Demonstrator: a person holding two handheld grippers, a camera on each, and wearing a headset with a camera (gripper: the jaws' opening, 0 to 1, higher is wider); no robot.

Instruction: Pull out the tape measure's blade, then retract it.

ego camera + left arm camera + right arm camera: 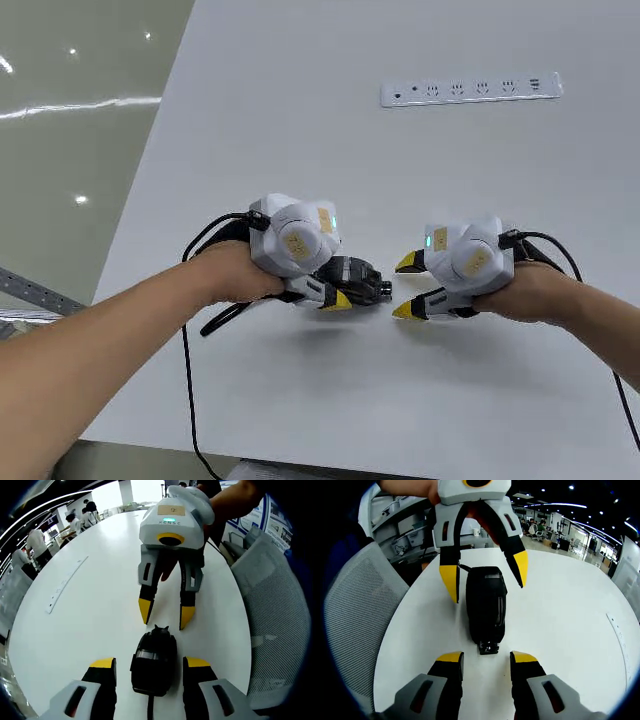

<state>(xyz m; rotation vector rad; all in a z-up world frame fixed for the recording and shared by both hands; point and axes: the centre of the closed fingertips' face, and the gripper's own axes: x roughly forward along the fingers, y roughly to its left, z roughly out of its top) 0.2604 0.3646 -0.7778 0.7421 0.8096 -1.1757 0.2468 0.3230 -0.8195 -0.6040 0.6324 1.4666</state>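
The black tape measure (357, 277) is lying on the white table (300, 130) at lower centre of the head view. The left gripper (345, 287) is straddling it, jaws spread with gaps on both sides. The right gripper (404, 288) is facing it from the right with its jaws parted, while bare tabletop is stretching toward the power strip (471, 89) at upper right and the table's near edge is running just below.

On the bench (300, 120) the tape measure (357, 277) lies between the fingers (102, 672) of the left gripper (150, 662) (touching neither), the right gripper (407, 287) faces it from just right, and a power strip (471, 89) lies well behind.
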